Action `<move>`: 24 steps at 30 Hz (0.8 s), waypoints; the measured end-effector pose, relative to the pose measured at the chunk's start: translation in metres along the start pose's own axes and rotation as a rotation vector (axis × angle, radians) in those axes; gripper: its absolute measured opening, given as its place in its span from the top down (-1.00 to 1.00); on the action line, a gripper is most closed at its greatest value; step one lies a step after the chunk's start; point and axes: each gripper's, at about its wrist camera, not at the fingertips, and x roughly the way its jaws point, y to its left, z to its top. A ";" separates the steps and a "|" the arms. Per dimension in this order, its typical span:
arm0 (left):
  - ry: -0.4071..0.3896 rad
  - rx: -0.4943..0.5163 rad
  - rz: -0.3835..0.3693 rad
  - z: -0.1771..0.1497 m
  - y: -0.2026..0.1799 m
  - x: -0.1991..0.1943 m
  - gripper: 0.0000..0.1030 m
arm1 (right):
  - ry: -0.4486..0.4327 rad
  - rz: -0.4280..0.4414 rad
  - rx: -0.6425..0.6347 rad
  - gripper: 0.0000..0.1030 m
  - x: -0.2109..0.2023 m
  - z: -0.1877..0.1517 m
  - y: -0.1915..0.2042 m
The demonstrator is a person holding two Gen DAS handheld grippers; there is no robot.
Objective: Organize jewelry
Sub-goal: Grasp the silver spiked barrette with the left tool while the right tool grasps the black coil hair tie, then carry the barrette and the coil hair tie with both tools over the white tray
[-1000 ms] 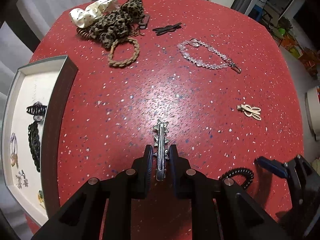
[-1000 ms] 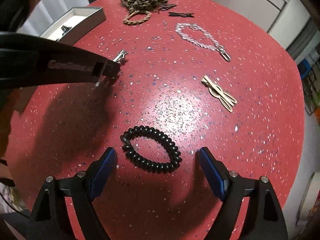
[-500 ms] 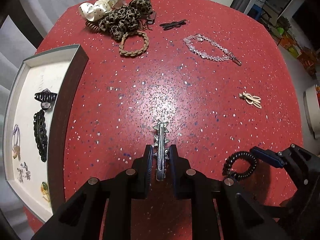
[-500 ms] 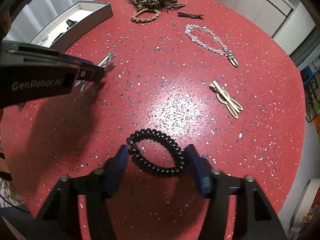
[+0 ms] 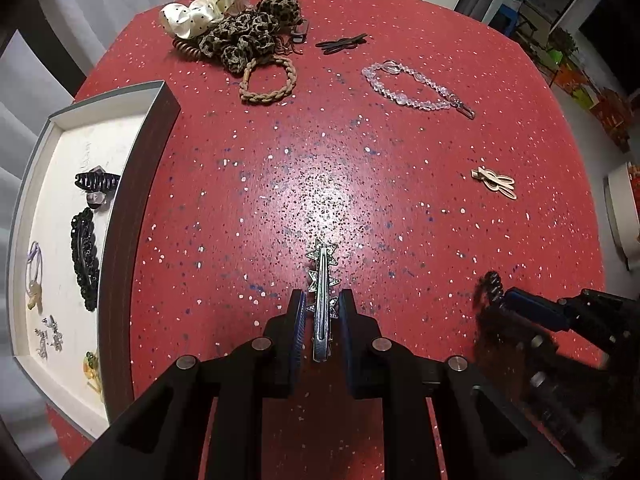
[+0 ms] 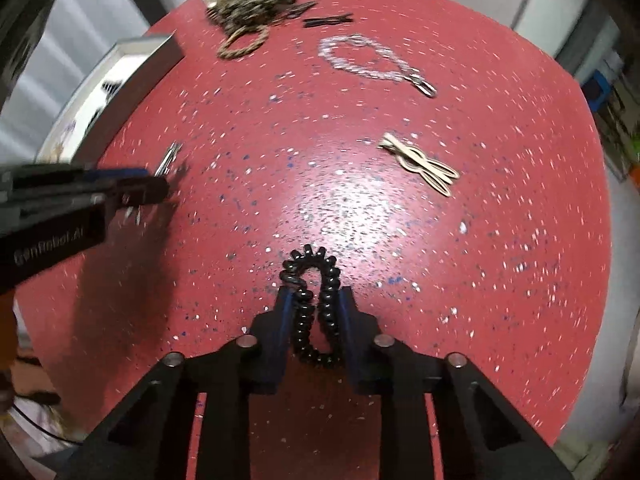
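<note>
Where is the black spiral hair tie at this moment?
In the right wrist view, the black spiral hair tie is squeezed between the right gripper fingers, low centre over the red table, nearer than the beige hair clip.

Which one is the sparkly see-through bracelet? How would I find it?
Look at the red speckled table, far side, right of the fabric scrunchie pile. The clear bead bracelet lies there in a loop. Only it has glassy beads and a metal clasp.
</note>
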 end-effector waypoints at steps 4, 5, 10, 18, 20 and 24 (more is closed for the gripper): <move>0.000 0.000 -0.002 -0.003 -0.003 -0.004 0.65 | -0.003 0.043 0.095 0.79 -0.008 0.003 -0.017; -0.001 0.000 -0.002 -0.004 -0.004 -0.005 0.65 | 0.000 0.046 0.109 0.79 -0.009 0.004 -0.021; -0.004 -0.001 -0.006 -0.006 -0.005 -0.007 0.65 | 0.026 0.051 0.140 0.79 -0.003 0.000 -0.027; -0.004 0.004 -0.009 -0.009 -0.005 -0.011 0.65 | 0.038 0.128 0.232 0.78 0.002 -0.011 -0.036; -0.005 0.008 -0.009 -0.010 -0.006 -0.013 0.65 | 0.032 0.143 0.241 0.79 -0.003 -0.013 -0.037; -0.008 0.015 -0.009 -0.010 -0.008 -0.017 0.65 | 0.024 0.152 0.243 0.79 -0.010 -0.013 -0.035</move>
